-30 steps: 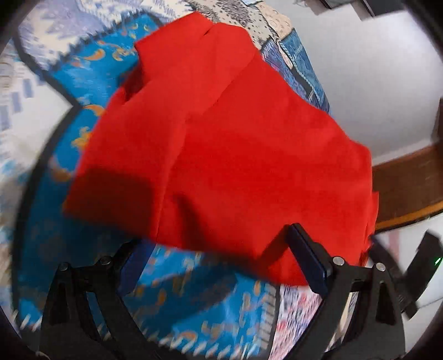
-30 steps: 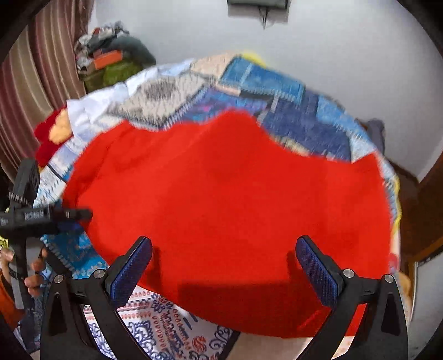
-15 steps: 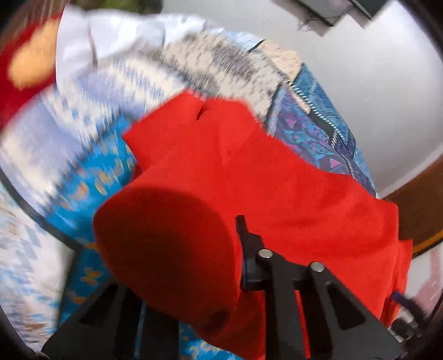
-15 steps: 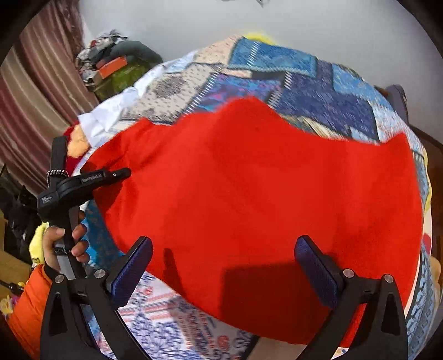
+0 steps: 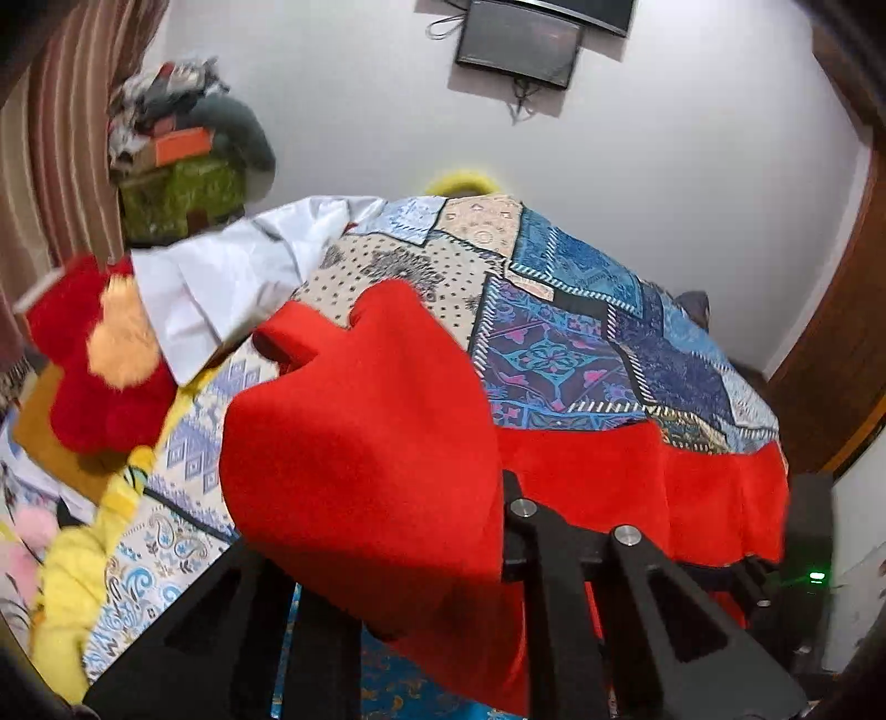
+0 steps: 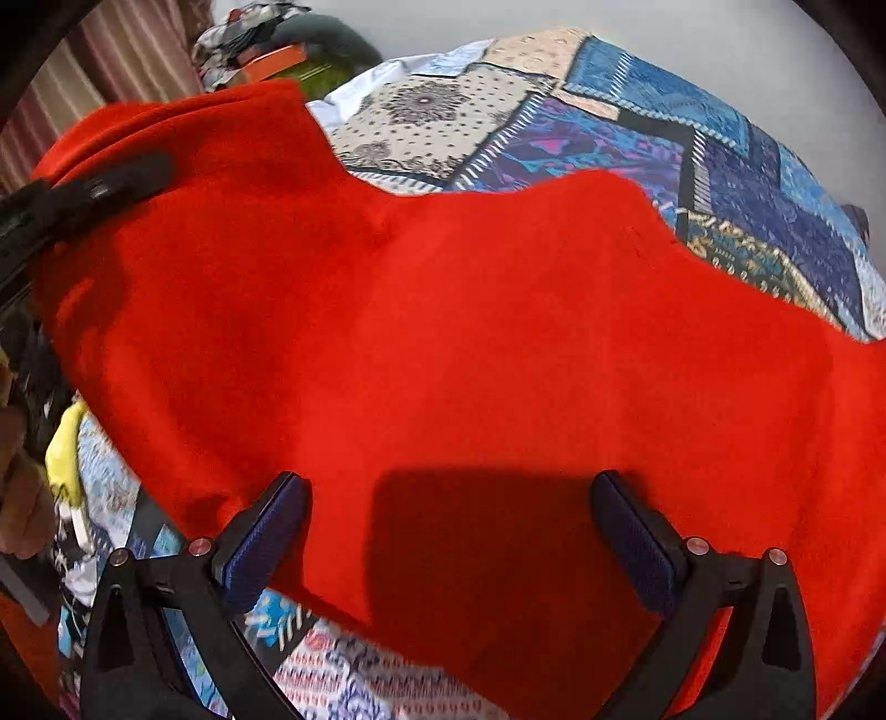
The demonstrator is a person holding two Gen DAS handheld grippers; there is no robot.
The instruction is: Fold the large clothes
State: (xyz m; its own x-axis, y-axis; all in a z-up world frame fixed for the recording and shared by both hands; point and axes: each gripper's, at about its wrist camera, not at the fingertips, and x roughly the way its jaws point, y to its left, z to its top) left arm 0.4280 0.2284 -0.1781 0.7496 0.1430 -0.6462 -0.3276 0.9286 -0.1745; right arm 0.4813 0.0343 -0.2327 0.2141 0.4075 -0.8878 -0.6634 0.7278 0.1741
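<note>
The red cloth (image 6: 470,343) lies spread over the patchwork bed (image 5: 581,343), one corner raised. The left gripper (image 5: 443,554) is clamped on that lifted corner, which drapes over its fingers. The right gripper (image 6: 448,531) hovers wide apart above the cloth's near edge, holding nothing.

- No legible text, label, brand, number or sign appears in either view.
- Wall-mounted screen (image 5: 520,52), at 12 o'clock in the left wrist view: dark, with no readable marking.
- Patchwork bedspread (image 5: 565,343), centre to 3 o'clock in the left wrist view: ornamental patterns only, no lettering.
- Orange box (image 5: 183,145) on the pile at 10 o'clock in the left wrist view: any print is too small and blurred to read.
</note>
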